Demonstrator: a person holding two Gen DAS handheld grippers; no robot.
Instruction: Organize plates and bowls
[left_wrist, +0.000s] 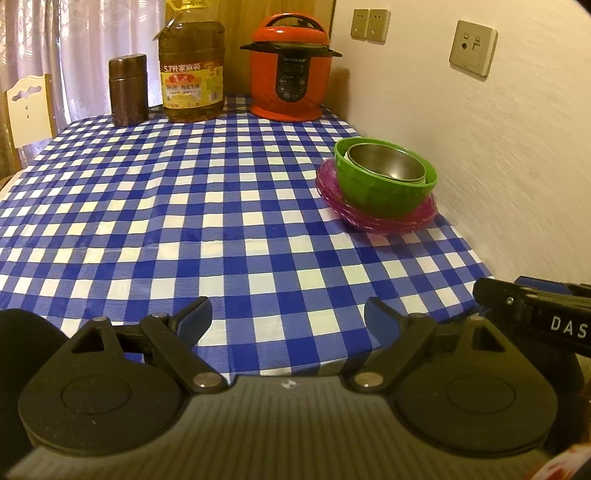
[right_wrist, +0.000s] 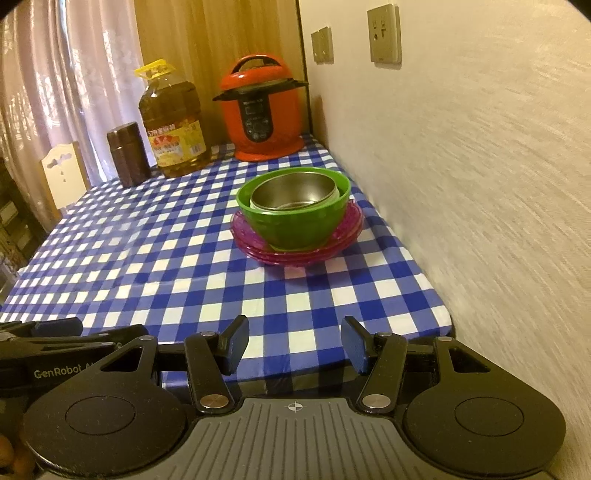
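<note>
A steel bowl (left_wrist: 388, 162) sits inside a green bowl (left_wrist: 380, 188), which stands on stacked pink plates (left_wrist: 373, 218) near the wall on the right of the table. The same stack shows in the right wrist view: steel bowl (right_wrist: 295, 194), green bowl (right_wrist: 295, 225), pink plates (right_wrist: 295, 253). My left gripper (left_wrist: 288, 317) is open and empty above the table's front edge, well short of the stack. My right gripper (right_wrist: 293, 345) is open and empty at the front edge, in line with the stack. The right gripper's body (left_wrist: 535, 314) shows at the right of the left wrist view.
A blue-and-white checked cloth (left_wrist: 184, 221) covers the table. At the back stand a red pressure cooker (left_wrist: 290, 70), a large oil bottle (left_wrist: 192, 70) and a brown canister (left_wrist: 128, 90). A wall (right_wrist: 480, 184) runs along the right. A chair (left_wrist: 27, 107) stands at the left.
</note>
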